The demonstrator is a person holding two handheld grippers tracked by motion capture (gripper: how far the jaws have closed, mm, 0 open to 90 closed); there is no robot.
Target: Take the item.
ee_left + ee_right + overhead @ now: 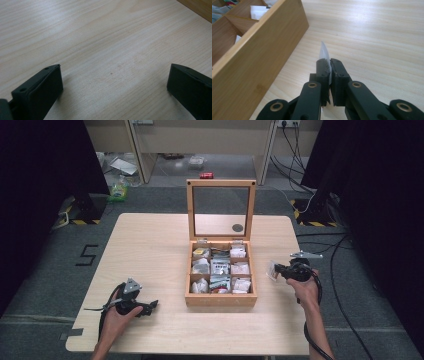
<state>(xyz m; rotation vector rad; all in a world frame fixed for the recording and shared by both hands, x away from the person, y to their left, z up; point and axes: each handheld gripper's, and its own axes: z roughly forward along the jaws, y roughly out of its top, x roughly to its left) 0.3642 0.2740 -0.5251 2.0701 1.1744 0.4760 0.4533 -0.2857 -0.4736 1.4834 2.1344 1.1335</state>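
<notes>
The box (220, 299) sits in the middle of the table (150, 245), and its lid (221, 210) stands up at the back. Little packets (220, 267) lie in its small rooms. My left gripper (150, 307) rests on the table, left of the box and close to me. My right gripper (278, 270) is to the right of the box. A packet (323, 52) is pinched between its jaws, just beside the box wall (257, 57).

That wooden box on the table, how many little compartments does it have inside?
9, in three rows of three inside the wooden box: a left, middle and right column, running from the hinged lid toward the person. All hold small packets, which may hide others beneath.
</notes>
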